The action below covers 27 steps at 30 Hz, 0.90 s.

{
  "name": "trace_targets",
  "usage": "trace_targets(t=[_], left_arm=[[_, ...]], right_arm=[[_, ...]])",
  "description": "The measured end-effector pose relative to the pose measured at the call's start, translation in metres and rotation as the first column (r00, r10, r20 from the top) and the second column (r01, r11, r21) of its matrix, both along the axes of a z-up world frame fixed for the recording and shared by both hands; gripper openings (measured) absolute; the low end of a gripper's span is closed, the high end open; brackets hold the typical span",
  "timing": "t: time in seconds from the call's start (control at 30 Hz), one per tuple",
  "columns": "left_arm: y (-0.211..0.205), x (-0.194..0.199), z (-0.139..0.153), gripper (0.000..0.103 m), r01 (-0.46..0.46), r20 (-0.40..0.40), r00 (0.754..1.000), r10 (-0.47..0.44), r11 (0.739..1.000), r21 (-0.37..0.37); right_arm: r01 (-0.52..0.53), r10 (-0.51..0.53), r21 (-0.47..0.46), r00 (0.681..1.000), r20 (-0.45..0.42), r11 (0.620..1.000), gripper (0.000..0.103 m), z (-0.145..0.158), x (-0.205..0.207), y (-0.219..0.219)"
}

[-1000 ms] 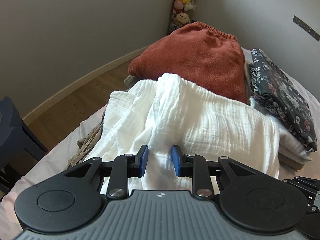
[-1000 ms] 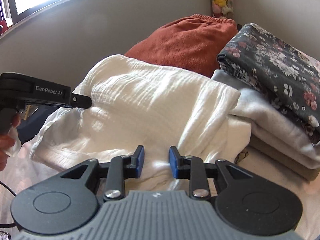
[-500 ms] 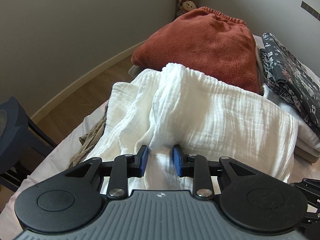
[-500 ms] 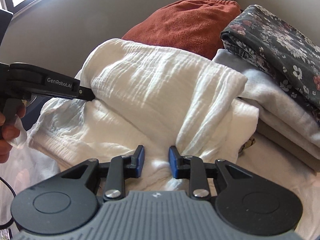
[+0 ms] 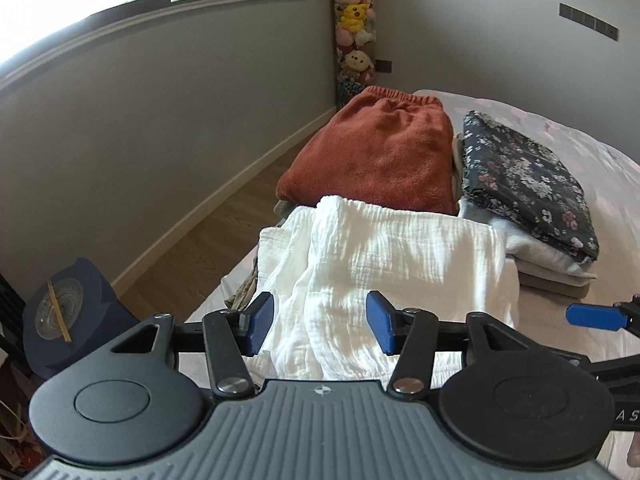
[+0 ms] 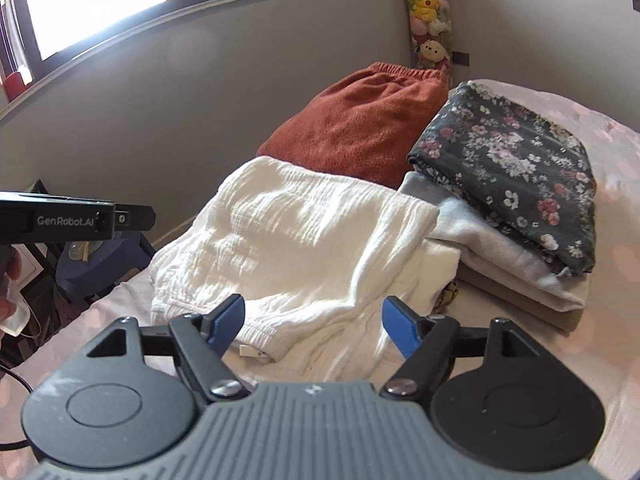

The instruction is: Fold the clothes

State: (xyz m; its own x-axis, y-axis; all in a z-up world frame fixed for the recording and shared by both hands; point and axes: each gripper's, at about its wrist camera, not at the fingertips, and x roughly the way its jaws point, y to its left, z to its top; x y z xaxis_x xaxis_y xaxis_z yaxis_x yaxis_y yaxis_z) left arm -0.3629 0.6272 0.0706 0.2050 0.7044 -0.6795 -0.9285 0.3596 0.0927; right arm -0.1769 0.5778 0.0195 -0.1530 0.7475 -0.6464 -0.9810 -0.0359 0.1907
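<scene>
A white crinkled garment (image 5: 392, 264) lies folded on the bed, also seen in the right wrist view (image 6: 304, 240). My left gripper (image 5: 320, 324) is open, raised just above its near edge and holding nothing. My right gripper (image 6: 314, 326) is open too, above the garment's near hem, empty. The left gripper's body (image 6: 76, 220) shows at the left edge of the right wrist view. One blue fingertip of the right gripper (image 5: 596, 316) shows at the right edge of the left wrist view.
A folded rust-red garment (image 5: 372, 156) lies behind the white one. A dark floral garment (image 5: 524, 176) tops a stack of grey and beige folded clothes (image 6: 512, 264) at the right. A dark blue stool (image 5: 68, 316) stands on the floor left of the bed (image 5: 612, 208).
Both grippers have opened, let go of the white garment and pulled back and up. The garment now rests folded on the bed.
</scene>
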Motion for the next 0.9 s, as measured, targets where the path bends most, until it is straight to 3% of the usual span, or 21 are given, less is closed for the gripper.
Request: trace_targets(t=[0.07, 0.17, 0.37, 0.47, 0.6, 0.8, 0.9], left_arm=[[-0.021, -0.002, 0.016, 0.053, 0.028, -0.017, 0.999, -0.027, 0.999, 0.043], [-0.050, -0.003, 0.037, 0.067, 0.049, -0.026, 0.999, -0.047, 0.995, 0.089], [-0.099, -0.004, 0.055, 0.076, -0.017, 0.045, 0.999, 0.009, 0.984, 0.180], [-0.125, 0.003, 0.047, 0.076, -0.076, 0.025, 0.997, 0.072, 0.969, 0.237], [-0.159, 0.018, 0.024, 0.078, -0.138, -0.009, 0.989, 0.149, 0.937, 0.320], [-0.183, 0.025, -0.016, 0.080, -0.265, 0.022, 0.962, 0.271, 0.917, 0.299], [-0.190, 0.024, -0.029, 0.080, -0.270, 0.028, 0.962, 0.273, 0.924, 0.270]], right_arm=[[0.014, -0.015, 0.050, 1.000, 0.007, 0.999, 0.087, 0.014, -0.004, -0.022], [0.061, -0.063, 0.119, 0.998, 0.013, 0.991, 0.091, 0.034, -0.008, -0.048], [0.117, -0.127, 0.206, 0.991, 0.039, 0.972, 0.097, 0.054, -0.010, -0.093], [0.099, -0.119, 0.253, 0.991, 0.064, 0.962, 0.097, 0.056, -0.010, -0.113], [0.103, -0.126, 0.237, 0.989, 0.084, 0.966, 0.098, 0.051, -0.011, -0.131], [0.129, -0.168, 0.271, 0.978, 0.126, 0.954, 0.098, 0.033, -0.012, -0.163], [0.152, -0.197, 0.302, 0.972, 0.125, 0.941, 0.098, 0.023, -0.012, -0.180]])
